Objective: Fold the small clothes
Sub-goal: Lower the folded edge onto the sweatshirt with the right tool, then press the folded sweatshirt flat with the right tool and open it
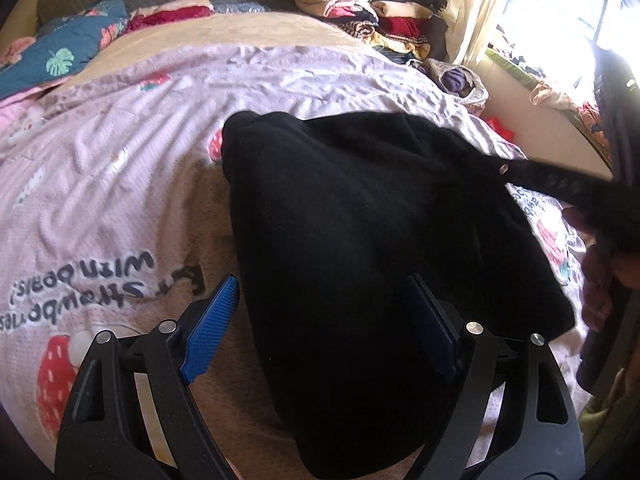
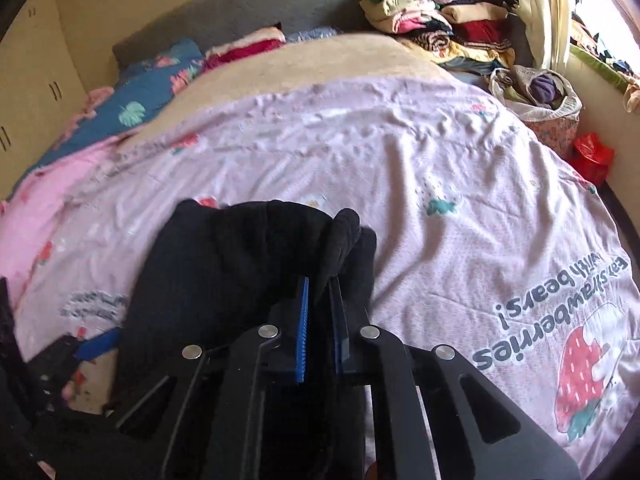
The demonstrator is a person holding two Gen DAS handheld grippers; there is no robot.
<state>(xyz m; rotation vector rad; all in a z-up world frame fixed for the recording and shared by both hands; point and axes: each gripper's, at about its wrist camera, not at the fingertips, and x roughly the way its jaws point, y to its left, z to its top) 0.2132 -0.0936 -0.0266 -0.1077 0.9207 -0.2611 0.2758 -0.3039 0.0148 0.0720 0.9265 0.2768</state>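
A black garment (image 1: 360, 240) lies spread on the pink strawberry bedspread (image 1: 100, 168). My left gripper (image 1: 322, 280) stands open over the garment's near left part, its blue pads (image 1: 212, 328) apart and gripping nothing. A strip of the garment with a metal snap (image 1: 503, 168) stretches off to the right edge. In the right wrist view my right gripper (image 2: 320, 280) is shut on a bunched fold of the black garment (image 2: 224, 264), which rises above the pads. One blue pad of the left gripper (image 2: 98, 348) shows at the lower left.
Stacks of folded clothes (image 2: 440, 12) stand at the bed's far right corner. A blue floral quilt (image 2: 152, 80) lies at the head of the bed. A bag of clothes (image 2: 540, 92) and a red bag (image 2: 592, 156) sit on the floor by the window.
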